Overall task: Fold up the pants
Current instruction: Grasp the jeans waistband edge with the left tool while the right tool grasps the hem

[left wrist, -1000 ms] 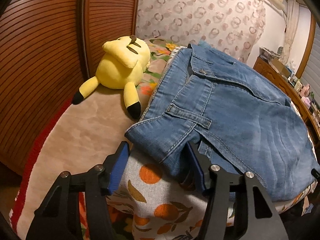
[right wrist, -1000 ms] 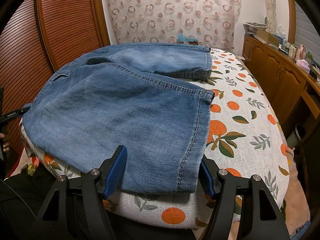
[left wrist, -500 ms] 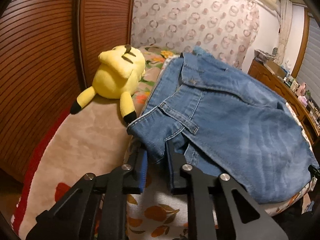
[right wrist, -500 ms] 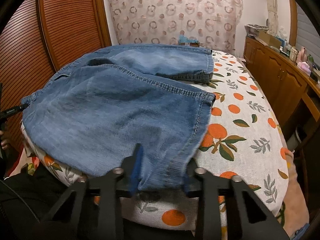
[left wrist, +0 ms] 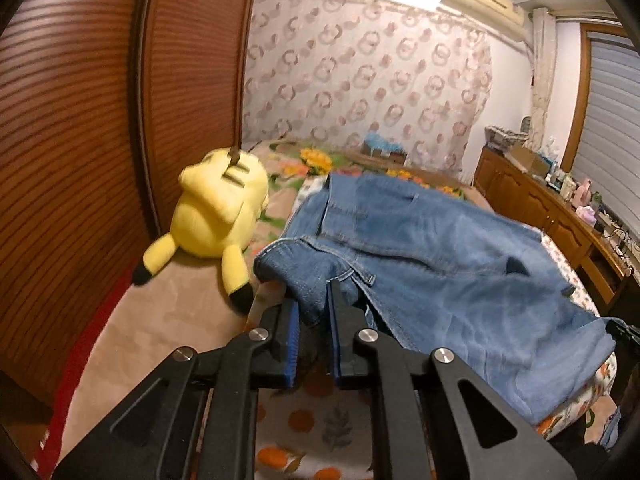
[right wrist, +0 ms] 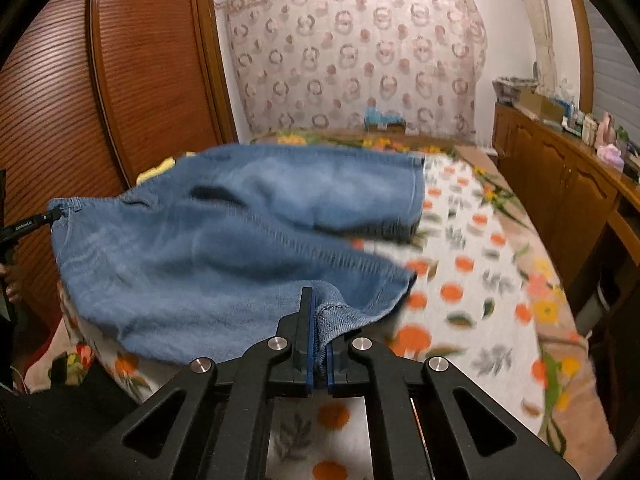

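Blue denim pants (left wrist: pixel 432 256) lie across a bed with an orange-print cover. My left gripper (left wrist: pixel 312 300) is shut on the near waistband corner and holds it lifted off the bed. My right gripper (right wrist: pixel 318 320) is shut on the near leg hem of the pants (right wrist: pixel 224 248), also lifted. In the right wrist view the near leg hangs raised between both grips, while the far leg (right wrist: pixel 360 184) still rests on the bed. The left gripper's tip (right wrist: pixel 32 224) shows at the left edge of that view, on the waistband.
A yellow plush toy (left wrist: pixel 220 216) sits on the bed left of the waistband, by a brown slatted wardrobe (left wrist: pixel 80 120). A wooden cabinet (right wrist: pixel 560 184) with small items runs along the right. A patterned curtain (right wrist: pixel 360 60) hangs behind the bed.
Both grippers closed on the pants, left on the waistband corner and right on the leg hem, and then lifted the near edge off the bed.
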{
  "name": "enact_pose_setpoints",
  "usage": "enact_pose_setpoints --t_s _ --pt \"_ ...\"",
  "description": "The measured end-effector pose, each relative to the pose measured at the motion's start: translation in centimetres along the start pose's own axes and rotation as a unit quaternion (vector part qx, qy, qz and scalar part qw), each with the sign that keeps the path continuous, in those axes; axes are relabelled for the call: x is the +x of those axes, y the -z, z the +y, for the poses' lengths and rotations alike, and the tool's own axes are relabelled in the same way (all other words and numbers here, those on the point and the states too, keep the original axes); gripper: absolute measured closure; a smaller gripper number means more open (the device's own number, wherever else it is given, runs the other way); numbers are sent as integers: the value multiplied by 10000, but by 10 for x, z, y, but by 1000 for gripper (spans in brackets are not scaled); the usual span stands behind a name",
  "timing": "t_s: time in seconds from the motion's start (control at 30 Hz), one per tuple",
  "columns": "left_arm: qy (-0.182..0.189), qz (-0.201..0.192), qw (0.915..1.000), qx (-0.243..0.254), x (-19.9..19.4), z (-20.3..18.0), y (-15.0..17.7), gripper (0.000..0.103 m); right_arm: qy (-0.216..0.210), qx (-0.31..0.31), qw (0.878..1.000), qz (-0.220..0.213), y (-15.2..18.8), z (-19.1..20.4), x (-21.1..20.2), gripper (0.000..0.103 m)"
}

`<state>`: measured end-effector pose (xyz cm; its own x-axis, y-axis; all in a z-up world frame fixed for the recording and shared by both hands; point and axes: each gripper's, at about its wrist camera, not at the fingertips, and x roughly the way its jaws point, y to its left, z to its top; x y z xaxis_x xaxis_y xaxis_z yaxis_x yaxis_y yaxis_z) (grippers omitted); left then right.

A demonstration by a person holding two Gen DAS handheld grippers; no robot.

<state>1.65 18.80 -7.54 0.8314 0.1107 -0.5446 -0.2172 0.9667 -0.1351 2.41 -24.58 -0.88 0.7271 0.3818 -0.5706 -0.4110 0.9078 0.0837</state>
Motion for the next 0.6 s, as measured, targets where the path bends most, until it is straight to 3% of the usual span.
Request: enact_pose_setpoints --t_s 0.2,0.6 --pt "81 -115 9998 155 9 -13 -17 90 18 -130 9995 -280 -22 -6 6 100" --pt "96 -21 9996 277 34 -26 -33 91 -17 -18 10000 -40 -35 -25 60 100"
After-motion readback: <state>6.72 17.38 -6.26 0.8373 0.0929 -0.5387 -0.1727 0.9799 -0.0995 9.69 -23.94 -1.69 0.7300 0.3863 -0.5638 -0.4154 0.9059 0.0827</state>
